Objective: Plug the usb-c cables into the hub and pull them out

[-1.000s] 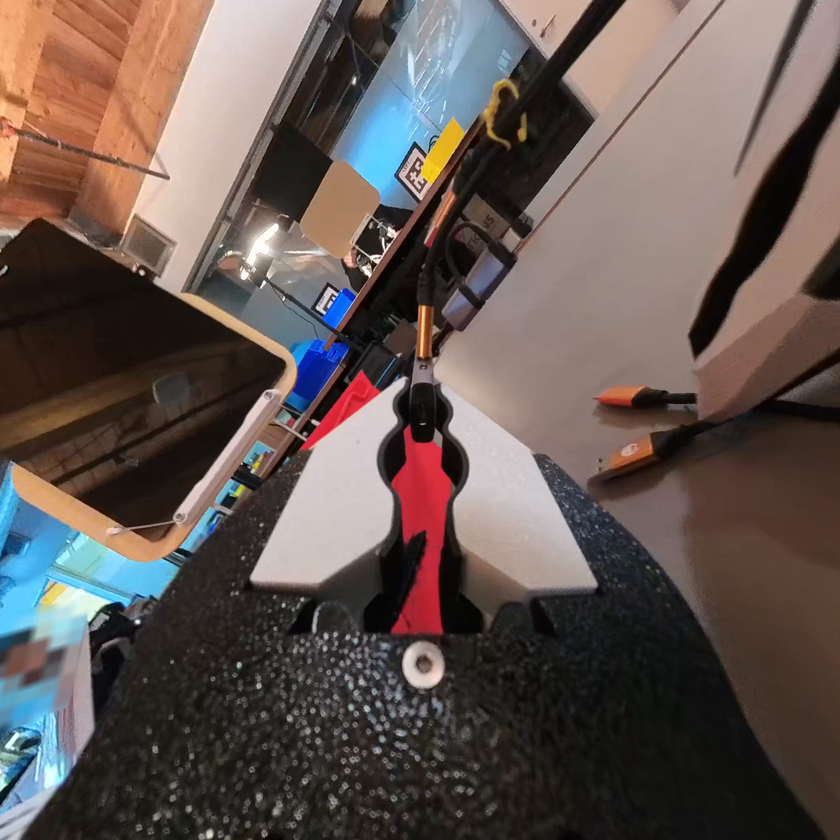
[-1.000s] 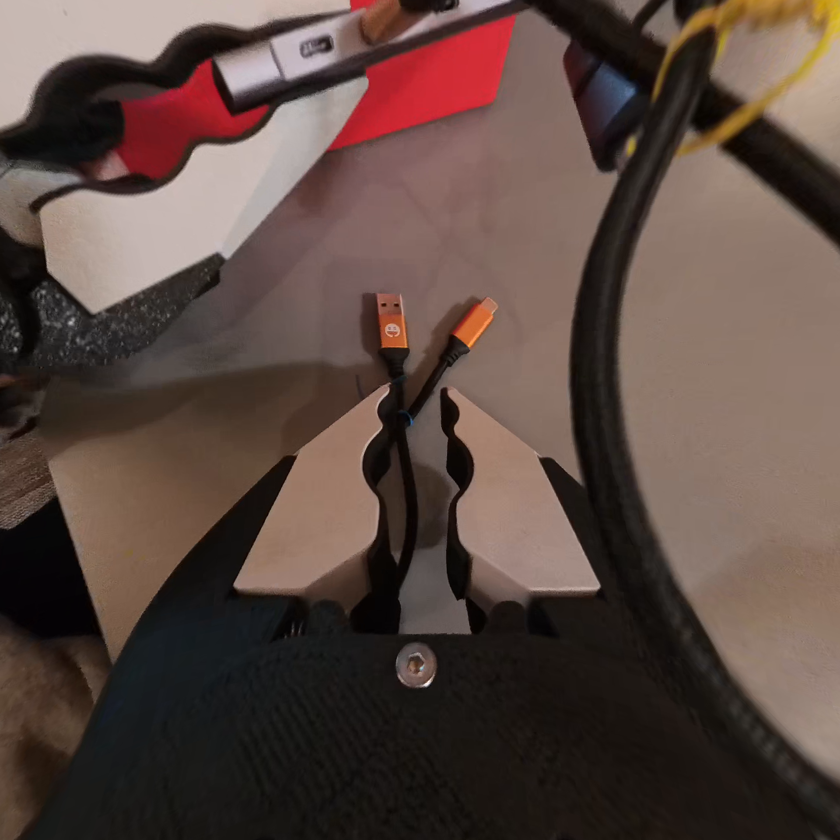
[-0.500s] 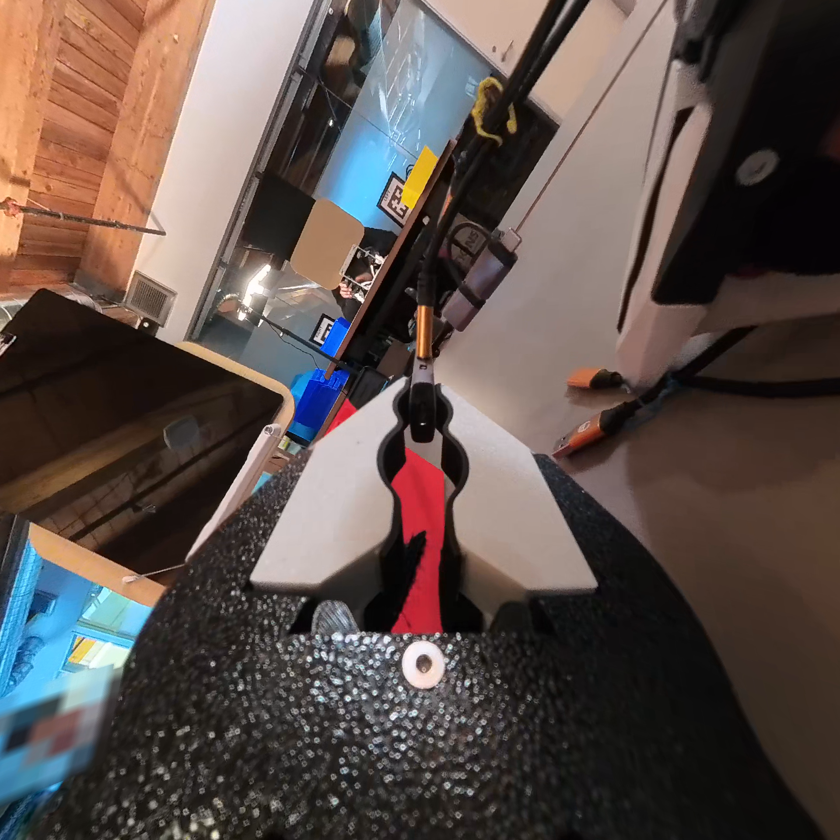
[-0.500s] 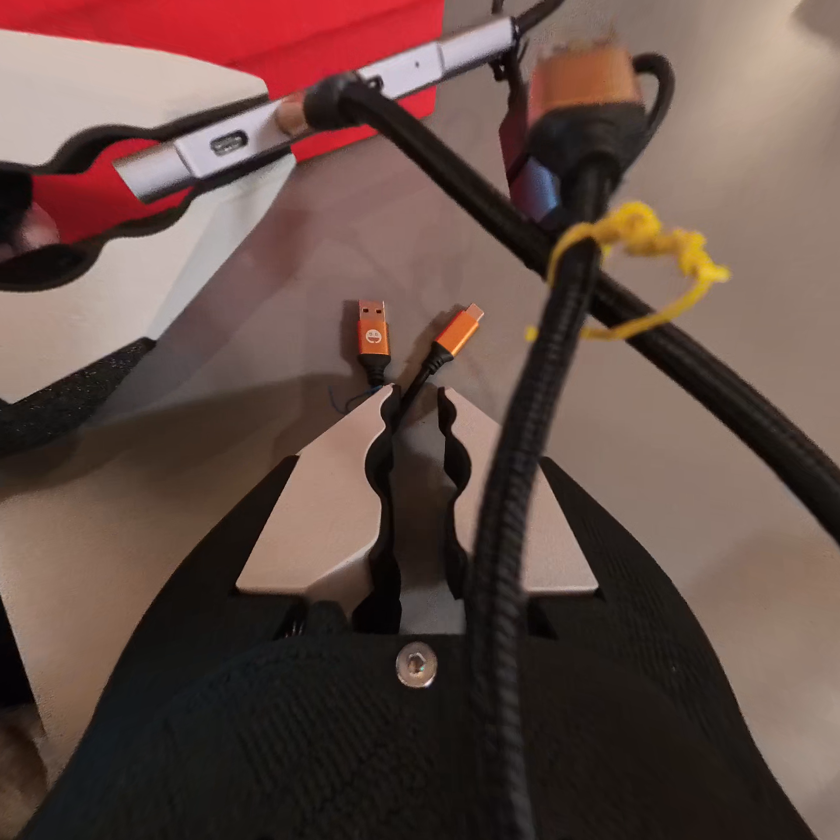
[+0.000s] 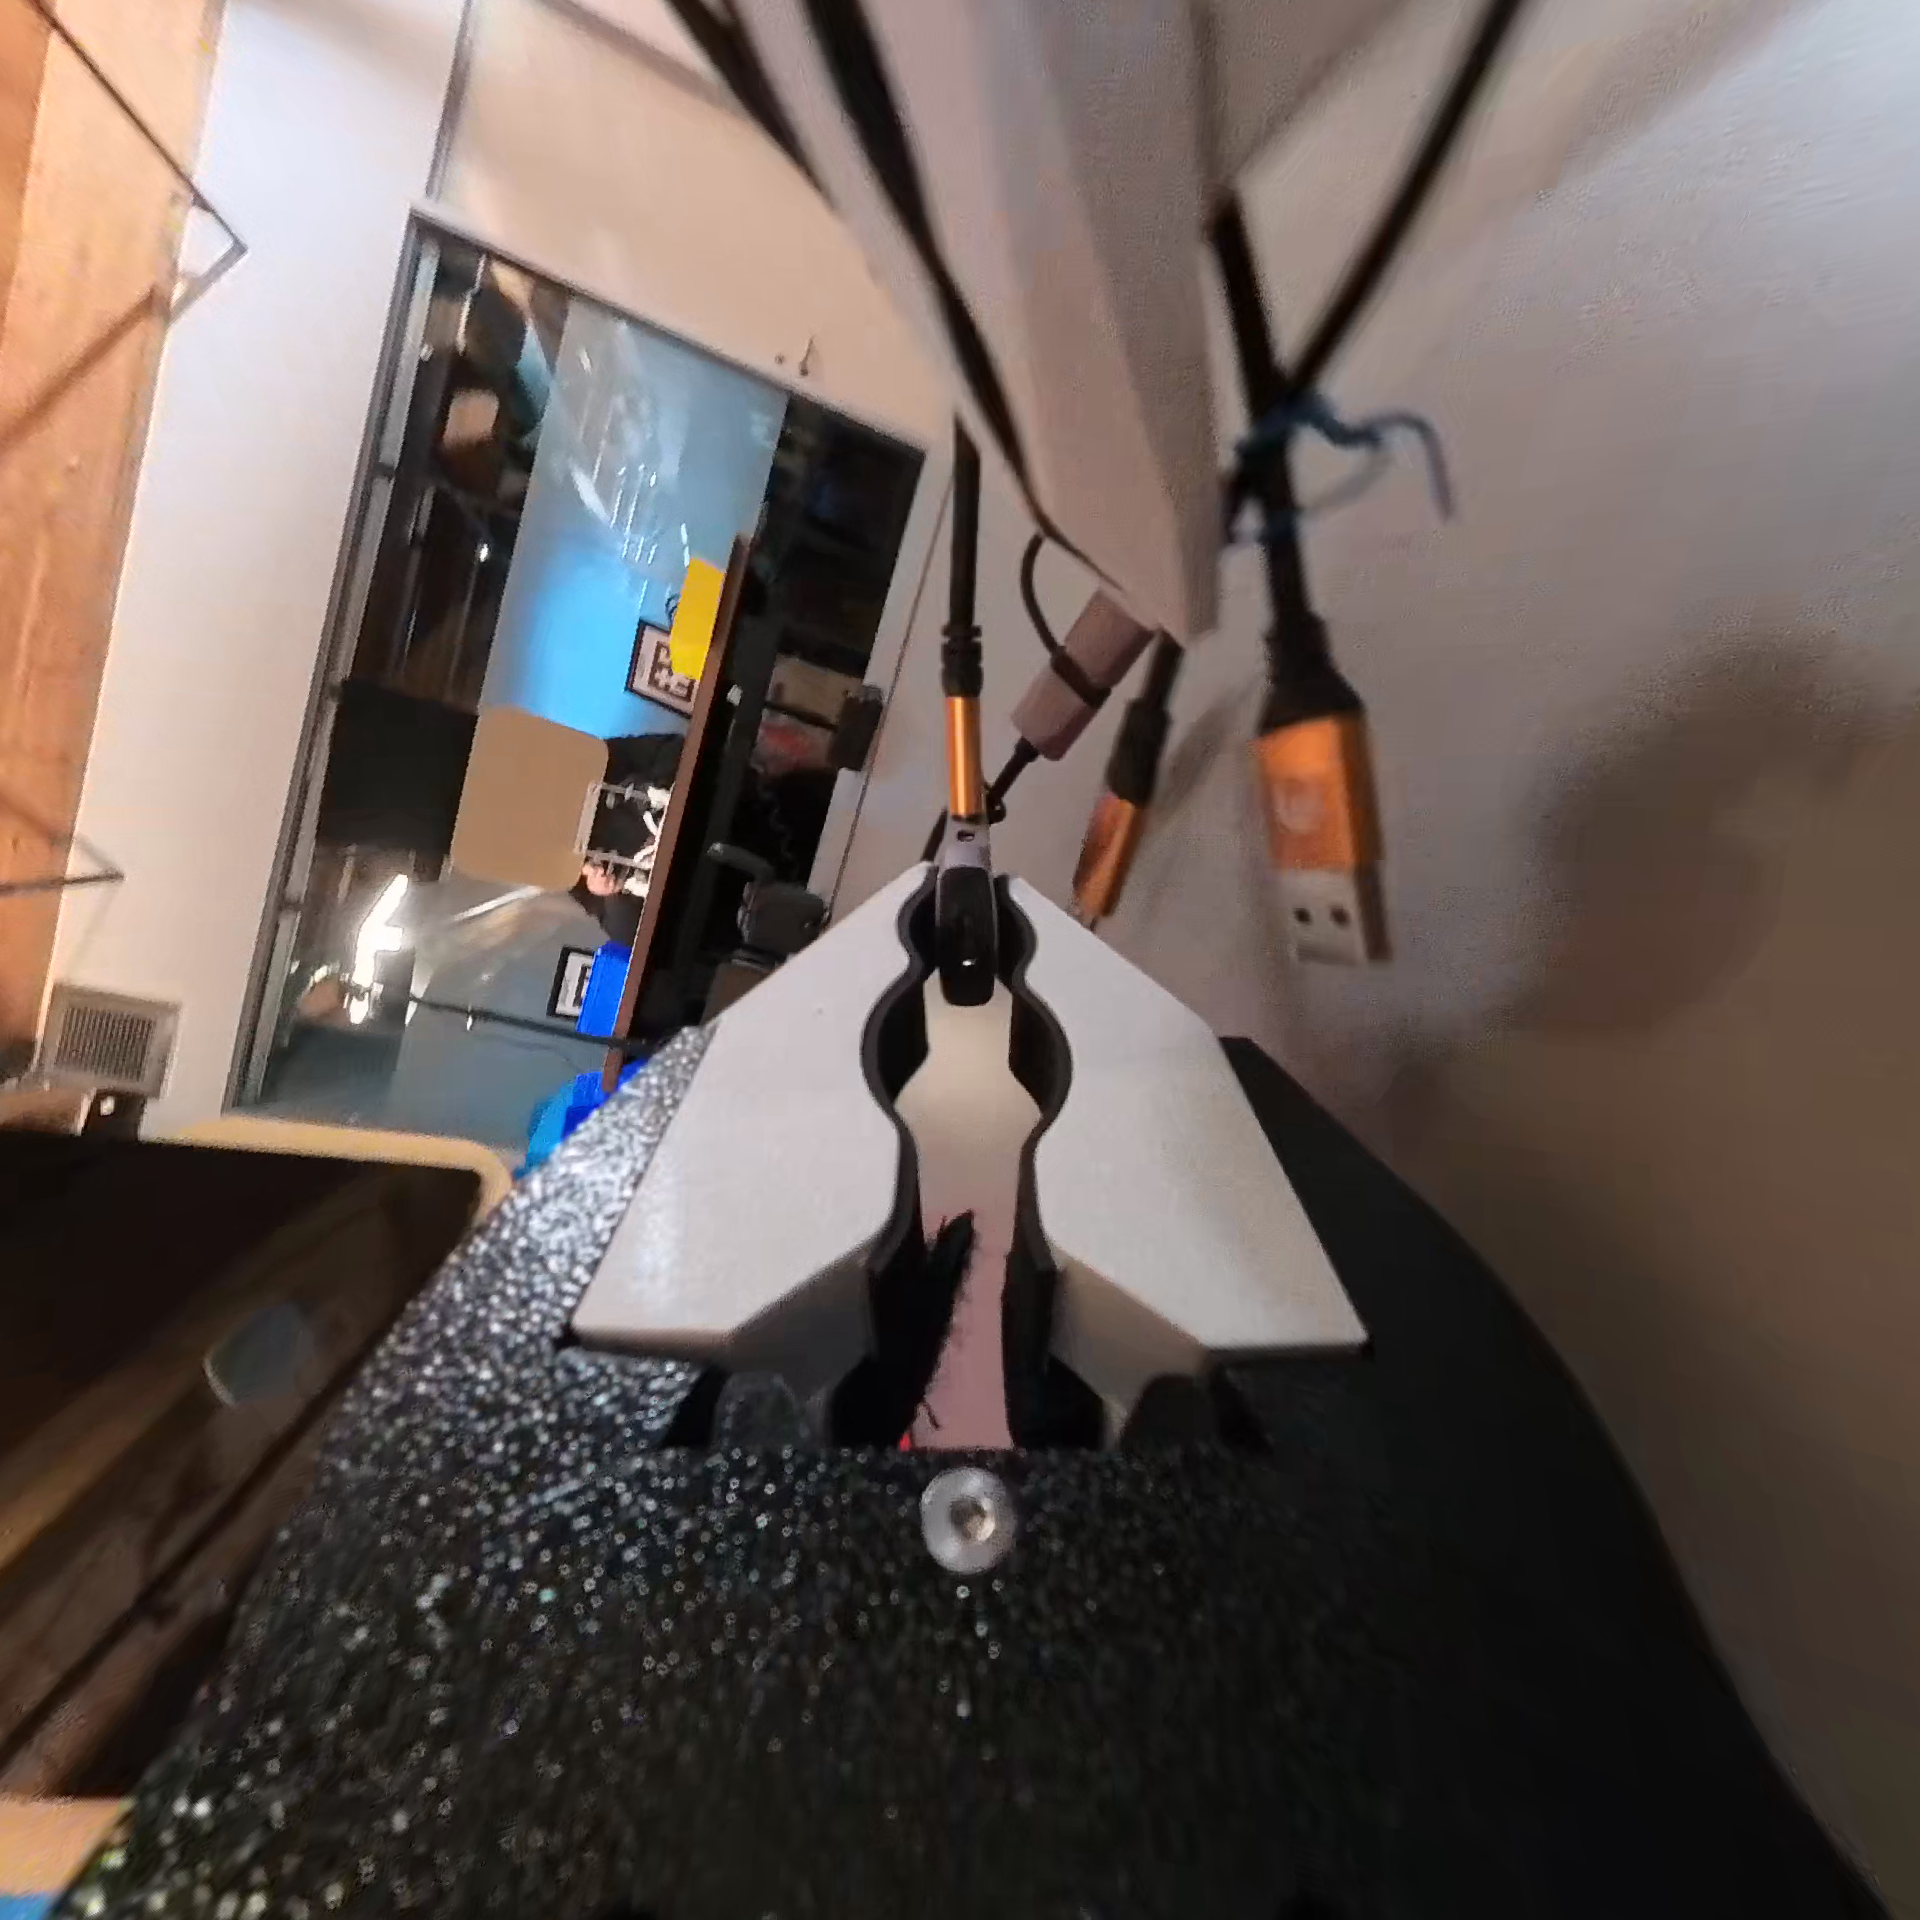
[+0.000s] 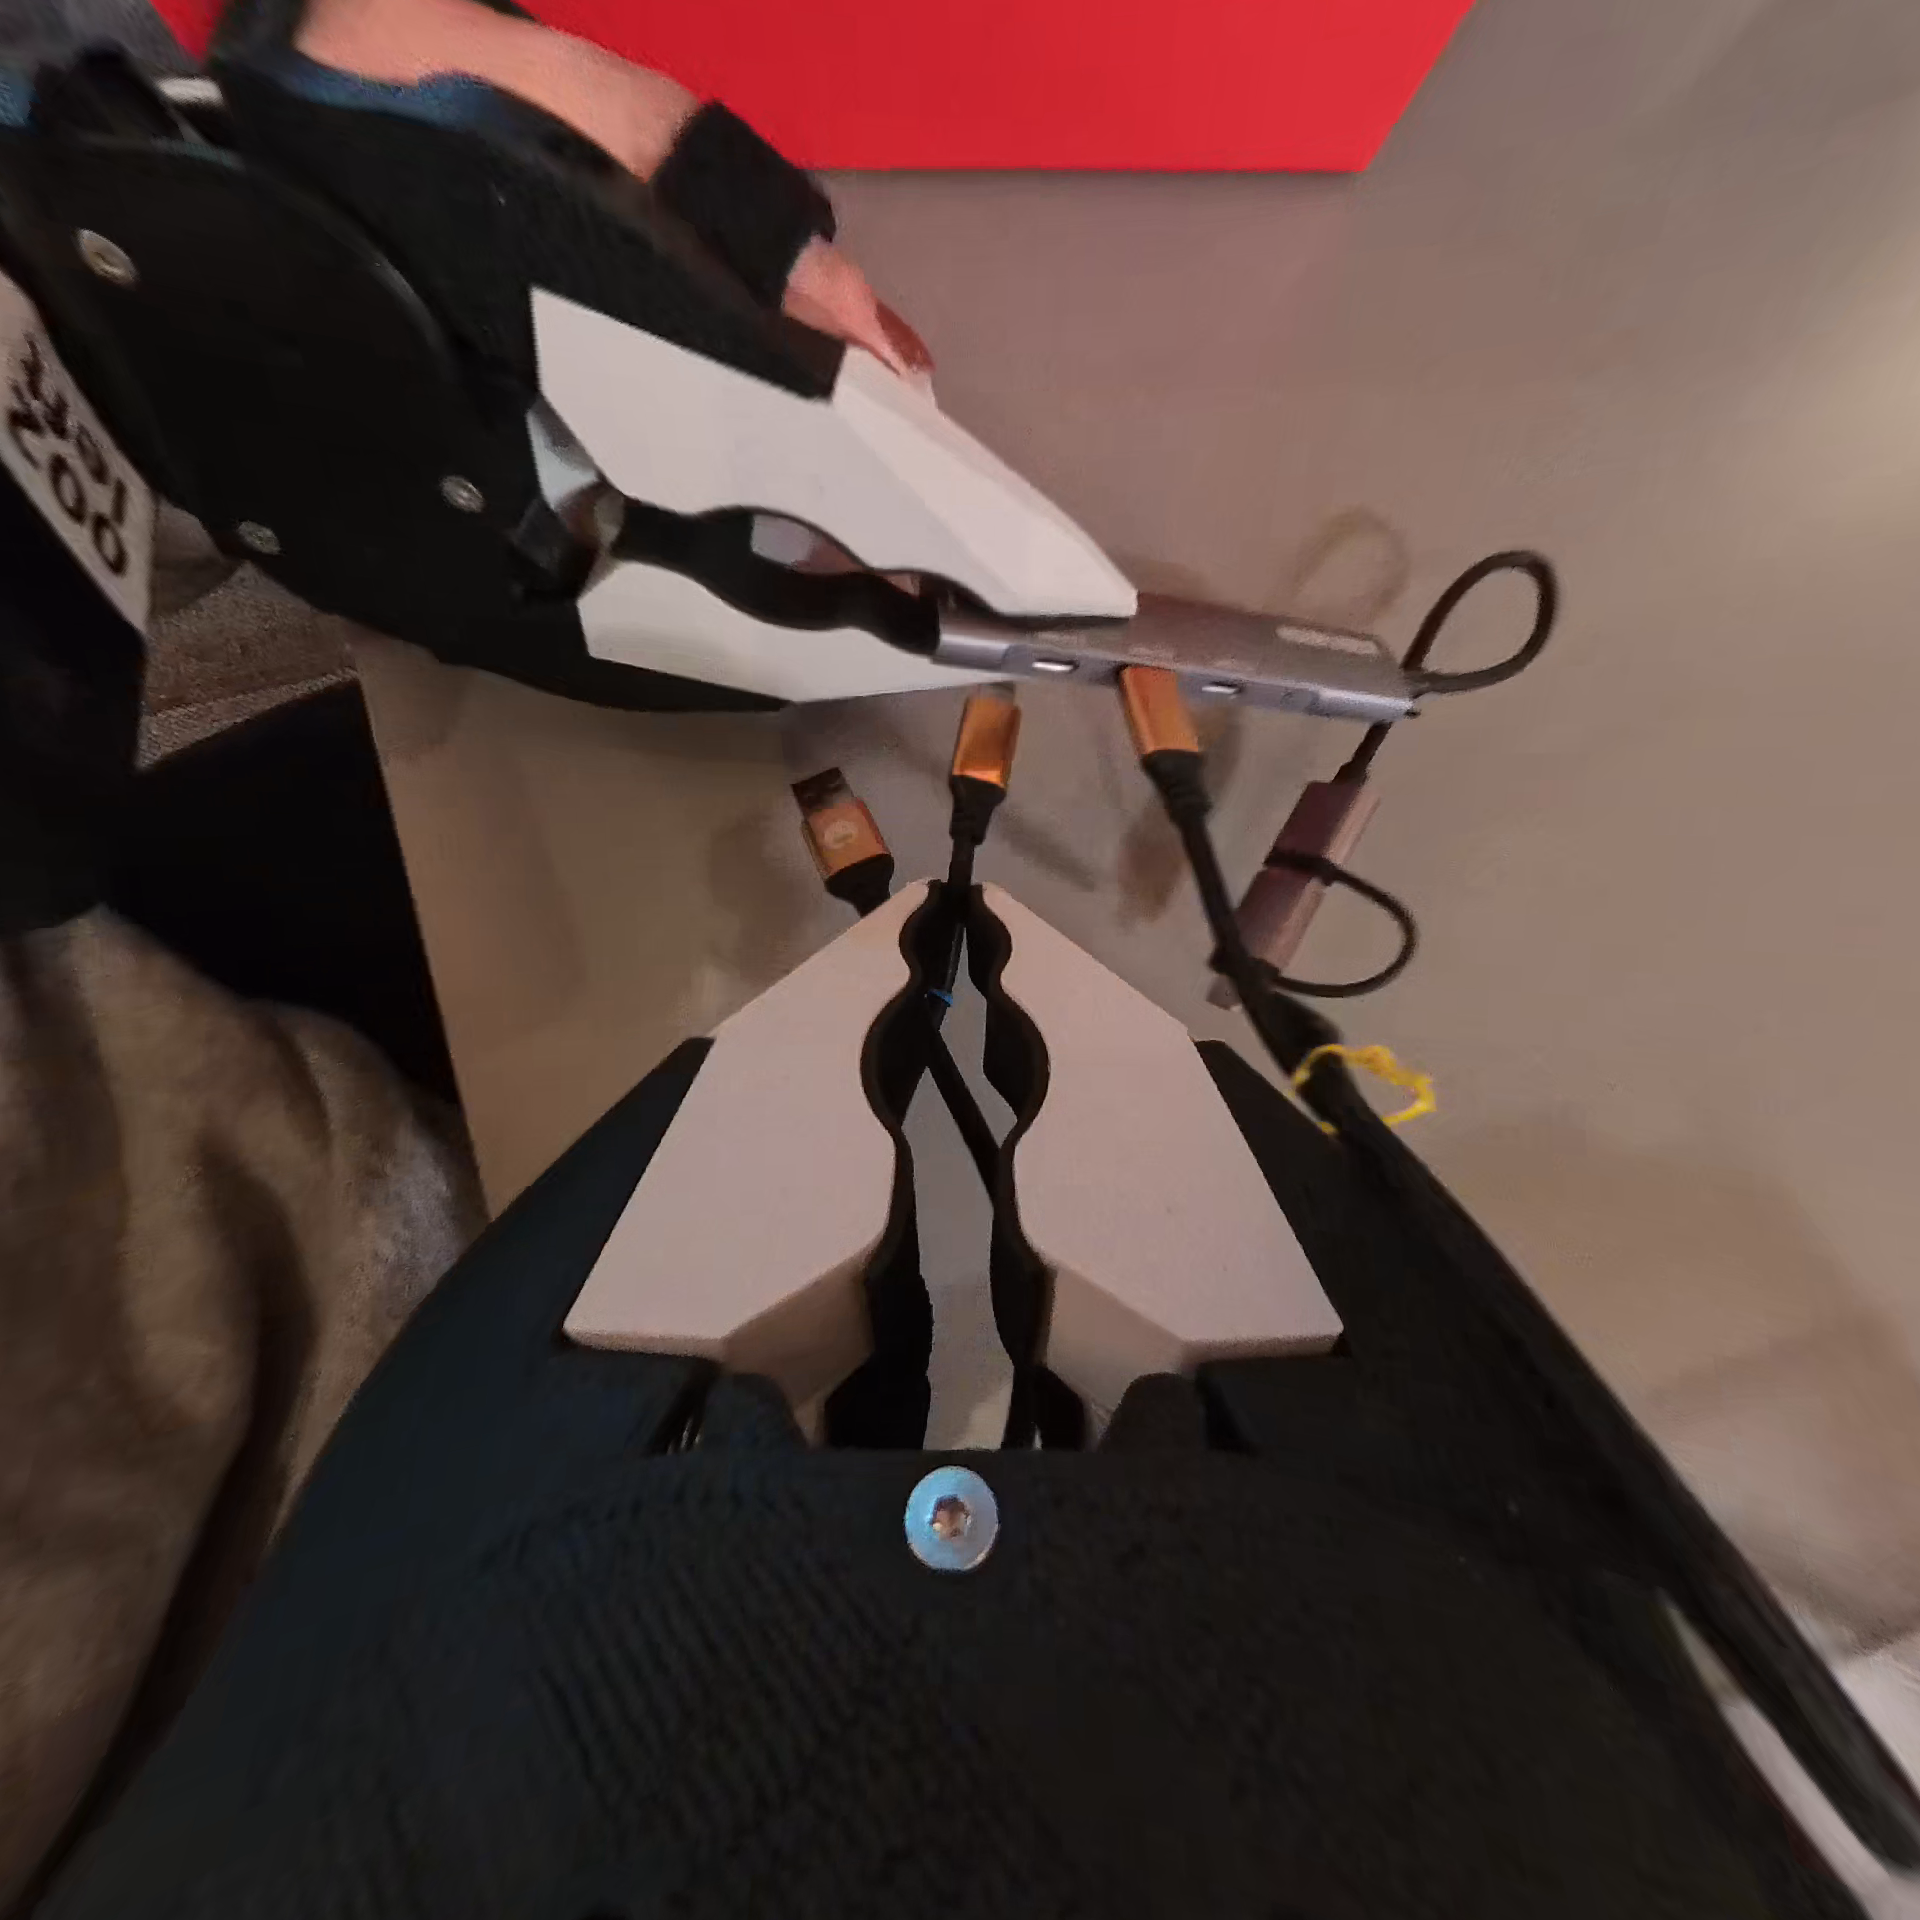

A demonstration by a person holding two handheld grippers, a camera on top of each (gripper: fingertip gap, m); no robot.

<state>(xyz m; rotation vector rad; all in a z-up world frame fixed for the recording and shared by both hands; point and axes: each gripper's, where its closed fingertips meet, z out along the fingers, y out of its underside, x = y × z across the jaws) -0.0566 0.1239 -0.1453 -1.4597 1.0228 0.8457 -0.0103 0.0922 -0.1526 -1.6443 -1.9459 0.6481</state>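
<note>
My left gripper (image 5: 961,896) is shut on one end of the silver hub (image 6: 1195,652), holding it level above the table; it also shows in the right wrist view (image 6: 1039,632). An orange plug (image 6: 1156,717) on a thick black cable with a yellow tie (image 6: 1363,1083) sits in a hub port. My right gripper (image 6: 951,896) is shut on a thin black cable with a blue thread. That cable's orange USB-C plug (image 6: 985,738) points up just below a free hub port, and its orange USB-A plug (image 6: 840,831) hangs to the left.
A red box (image 6: 1039,83) stands at the back of the grey table (image 6: 1610,416). The hub's own grey adapter (image 6: 1311,862) dangles at the right. The table's left edge (image 6: 416,831) is near. A dark screen in a tan frame (image 5: 208,1351) is at the left.
My right gripper has closed on the thin cable and lifted it off the table, bringing its USB-C plug up under the hub. My left gripper has swung the hub over it.
</note>
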